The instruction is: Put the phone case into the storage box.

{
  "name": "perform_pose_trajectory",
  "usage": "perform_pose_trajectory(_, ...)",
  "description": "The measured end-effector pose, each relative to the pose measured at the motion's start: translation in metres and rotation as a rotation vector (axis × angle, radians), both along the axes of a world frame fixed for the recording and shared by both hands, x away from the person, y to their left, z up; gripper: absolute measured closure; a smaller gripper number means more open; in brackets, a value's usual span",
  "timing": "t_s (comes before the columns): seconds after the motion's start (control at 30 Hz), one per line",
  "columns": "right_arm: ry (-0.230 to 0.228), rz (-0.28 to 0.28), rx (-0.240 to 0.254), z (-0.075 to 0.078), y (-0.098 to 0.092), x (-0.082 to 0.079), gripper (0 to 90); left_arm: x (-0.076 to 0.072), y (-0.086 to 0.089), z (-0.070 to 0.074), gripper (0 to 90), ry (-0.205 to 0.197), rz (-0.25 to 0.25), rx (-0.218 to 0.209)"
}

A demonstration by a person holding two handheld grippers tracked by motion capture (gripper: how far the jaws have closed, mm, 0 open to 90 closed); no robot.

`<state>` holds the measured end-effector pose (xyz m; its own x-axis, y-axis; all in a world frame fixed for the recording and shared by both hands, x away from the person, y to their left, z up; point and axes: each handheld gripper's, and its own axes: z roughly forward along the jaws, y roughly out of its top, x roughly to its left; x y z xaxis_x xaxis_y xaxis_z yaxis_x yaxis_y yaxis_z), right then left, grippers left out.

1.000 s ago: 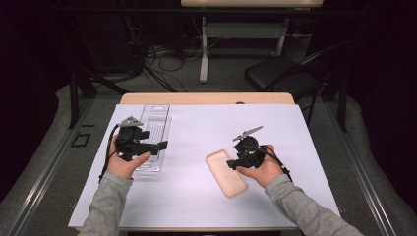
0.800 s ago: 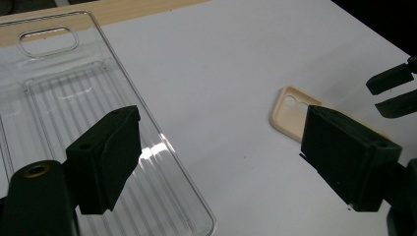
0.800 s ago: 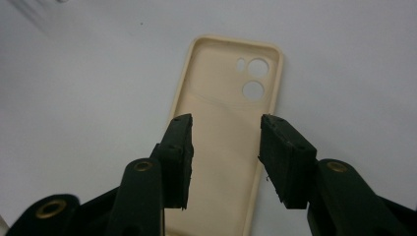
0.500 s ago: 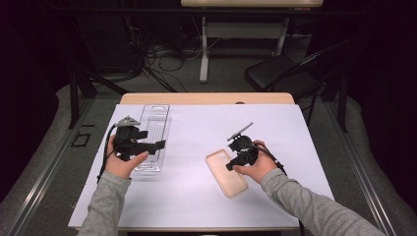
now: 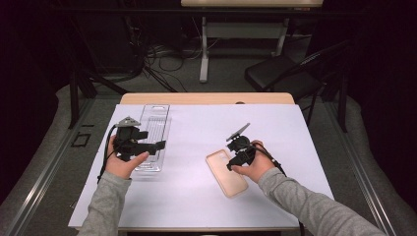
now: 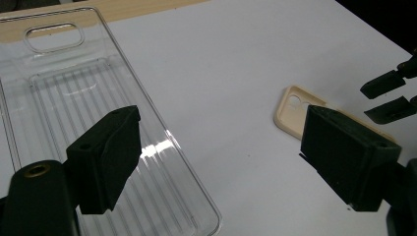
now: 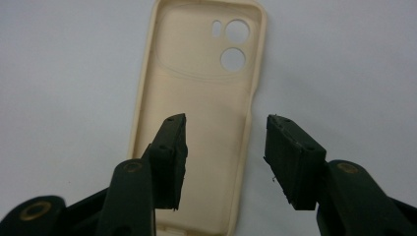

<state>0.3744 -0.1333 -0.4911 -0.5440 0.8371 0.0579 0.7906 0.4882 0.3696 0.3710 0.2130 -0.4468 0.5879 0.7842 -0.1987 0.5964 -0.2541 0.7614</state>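
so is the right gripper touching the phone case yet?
Cannot tell. Right gripper view shows the right gripper open, straddling the beige phone case's edge; contact isn't plain.

You're working in a lab-style recording space: a table (image 5: 206,98) covered with a white sheet (image 5: 196,196), dark surroundings, loose cables (image 5: 162,54) on the grey floor (image 5: 221,73), a black folding chair (image 5: 280,76) behind

bright, even light on the white table (image 5: 196,196), dark surroundings, glare on the clear tray (image 6: 162,147), near jaws soft.
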Motion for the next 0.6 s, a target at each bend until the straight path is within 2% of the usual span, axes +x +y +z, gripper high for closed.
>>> perform_pose_trajectory(0.07,0.033,-0.011,-0.018,0.001,-0.001,0.002,51.5,0.000,0.000,0.000,15.5,0.004,-0.004,0.000)
perform_pose_trajectory(0.13,0.027,-0.024,-0.007,-0.002,-0.002,0.003,52.8,0.000,0.000,0.000,15.5,0.002,-0.002,0.000)
perform_pose_trajectory(0.2,0.053,-0.042,-0.015,-0.004,-0.003,0.005,55.1,0.000,0.000,0.000,15.5,0.002,-0.001,-0.001)
perform_pose_trajectory(0.23,0.064,-0.054,-0.005,-0.005,-0.003,0.005,55.8,0.000,0.000,0.000,15.5,0.000,0.002,-0.002)
perform_pose_trajectory(0.27,0.056,-0.059,0.012,-0.007,-0.004,0.005,56.7,0.000,0.000,0.000,15.5,0.000,0.003,-0.002)
perform_pose_trajectory(0.3,0.130,-0.056,-0.068,-0.001,-0.004,0.007,58.7,0.000,0.001,0.000,15.5,0.000,0.003,-0.002)
perform_pose_trajectory(0.33,0.143,-0.060,-0.075,-0.002,-0.004,0.007,59.8,0.000,0.001,0.000,15.5,0.000,0.002,-0.001)
perform_pose_trajectory(0.37,0.134,-0.055,-0.067,-0.004,-0.005,0.007,60.2,0.000,0.001,0.000,15.5,0.000,0.002,0.001)
perform_pose_trajectory(0.4,0.112,-0.097,-0.009,-0.010,-0.004,0.006,60.9,0.000,0.001,0.000,15.5,0.003,0.001,0.001)
perform_pose_trajectory(0.43,0.201,-0.064,-0.105,-0.002,-0.005,0.008,62.0,0.000,0.001,-0.001,15.5,0.004,0.001,0.001)
perform_pose_trajectory(0.47,0.047,-0.104,0.041,-0.019,-0.004,0.005,62.9,0.000,0.001,-0.001,15.5,0.004,0.001,0.004)
perform_pose_trajectory(0.5,0.021,-0.127,0.085,-0.023,-0.004,0.004,63.8,0.000,0.001,-0.001,15.5,0.004,0.002,0.003)
perform_pose_trajectory(0.53,0.111,-0.125,0.002,-0.015,-0.004,0.005,64.4,0.001,0.000,-0.001,15.5,0.005,0.002,0.004)
perform_pose_trajectory(0.57,0.174,-0.072,-0.100,-0.008,-0.007,0.009,65.1,0.001,0.000,-0.002,15.6,0.006,0.002,0.005)
perform_pose_trajectory(0.6,0.194,-0.076,-0.116,-0.006,-0.007,0.010,66.1,0.001,0.000,-0.002,15.6,0.003,0.005,0.003)
